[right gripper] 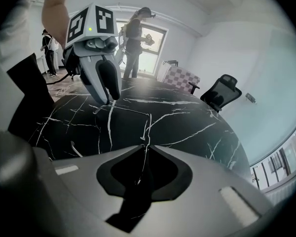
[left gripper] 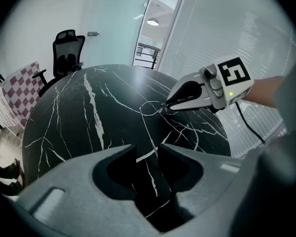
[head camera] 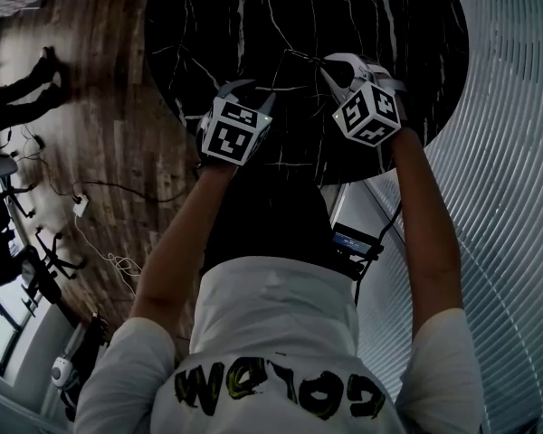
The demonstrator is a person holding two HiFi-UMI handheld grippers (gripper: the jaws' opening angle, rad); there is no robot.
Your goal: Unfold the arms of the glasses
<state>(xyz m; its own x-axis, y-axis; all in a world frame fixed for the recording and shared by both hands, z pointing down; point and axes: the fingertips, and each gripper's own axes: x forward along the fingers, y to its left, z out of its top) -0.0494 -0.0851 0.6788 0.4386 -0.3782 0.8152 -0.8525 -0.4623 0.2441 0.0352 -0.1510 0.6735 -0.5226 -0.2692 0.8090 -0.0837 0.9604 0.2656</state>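
The tabletop (head camera: 344, 25) is black marble streaked with thin white veins. The left tool (left gripper: 147, 152) and the right tool (right gripper: 145, 149) are grey, each carrying a white cube with black square markers. The glasses (left gripper: 149, 107) are pale, thin wire. The floor (head camera: 118, 107) is brown wood grain. One chair (left gripper: 68, 46) is black, and another (left gripper: 19, 90) is chequered maroon and white.

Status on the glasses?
Left gripper open, empty, above table. Right gripper shut on glasses. Arm fold state unclear. No obstruction seen.
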